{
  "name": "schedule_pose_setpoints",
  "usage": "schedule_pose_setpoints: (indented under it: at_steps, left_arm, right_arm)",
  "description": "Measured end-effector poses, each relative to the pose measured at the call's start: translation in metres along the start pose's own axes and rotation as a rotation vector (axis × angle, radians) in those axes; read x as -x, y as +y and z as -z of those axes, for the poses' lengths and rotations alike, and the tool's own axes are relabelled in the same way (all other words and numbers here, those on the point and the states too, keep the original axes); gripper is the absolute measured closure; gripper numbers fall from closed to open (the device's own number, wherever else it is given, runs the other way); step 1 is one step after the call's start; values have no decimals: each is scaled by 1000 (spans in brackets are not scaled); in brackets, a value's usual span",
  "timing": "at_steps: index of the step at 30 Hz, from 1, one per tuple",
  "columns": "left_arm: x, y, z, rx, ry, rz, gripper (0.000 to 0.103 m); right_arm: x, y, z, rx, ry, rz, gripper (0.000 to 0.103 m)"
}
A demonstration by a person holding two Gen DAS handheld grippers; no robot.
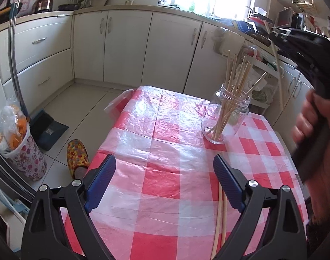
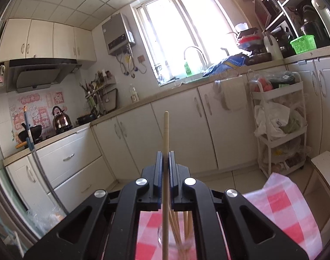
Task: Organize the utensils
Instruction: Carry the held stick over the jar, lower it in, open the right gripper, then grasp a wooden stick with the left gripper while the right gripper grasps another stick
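Note:
In the left wrist view my left gripper hangs open over the red-and-white checked tablecloth, nothing between its blue pads. Two loose wooden chopsticks lie on the cloth just under its right finger. A clear glass jar holding several chopsticks stands upright further back on the right. My right gripper, held by a hand, is high at the right, above and beyond the jar. In the right wrist view that gripper is shut on one chopstick, which stands upright. The jar shows below it.
Cream cabinets line the far side. On the floor left of the table are a floral bin, a dark dustpan and a patterned slipper. A white trolley with bags stands beyond the table's far right corner.

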State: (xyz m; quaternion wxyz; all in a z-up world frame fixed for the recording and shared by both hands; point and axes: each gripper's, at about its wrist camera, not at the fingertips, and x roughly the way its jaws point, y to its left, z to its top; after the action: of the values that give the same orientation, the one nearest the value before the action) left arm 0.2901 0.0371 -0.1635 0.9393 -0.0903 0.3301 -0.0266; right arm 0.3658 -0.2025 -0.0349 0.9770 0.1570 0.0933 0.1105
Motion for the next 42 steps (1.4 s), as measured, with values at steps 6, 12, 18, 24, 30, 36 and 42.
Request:
schedule_pose_setpoints:
  at_steps: [6, 12, 18, 24, 30, 36, 42]
  left_arm:
    - [0, 0, -1, 12, 2, 27, 15]
    - [-4, 3, 0, 28, 9, 35, 15]
    - [-10, 7, 1, 44, 19, 34, 15]
    - [-13, 6, 2, 47, 26, 37, 15]
    - [-12, 7, 0, 49, 22, 31, 15]
    - [-4, 9, -1, 39, 12, 13, 15]
    - [5, 19, 2, 38, 14, -19, 14]
  right_arm:
    - [-40, -3, -4, -31, -33, 49, 97]
    - [-66, -2, 10, 3, -36, 81, 97]
    - [-74, 2, 29, 60, -34, 95, 97]
    - [-68, 6, 44, 114, -32, 104, 97]
    - [-51, 18, 49, 191, -4, 79, 89]
    - [0, 21, 46, 206, 18, 65, 67]
    - [38, -1, 99, 128, 344, 118, 70]
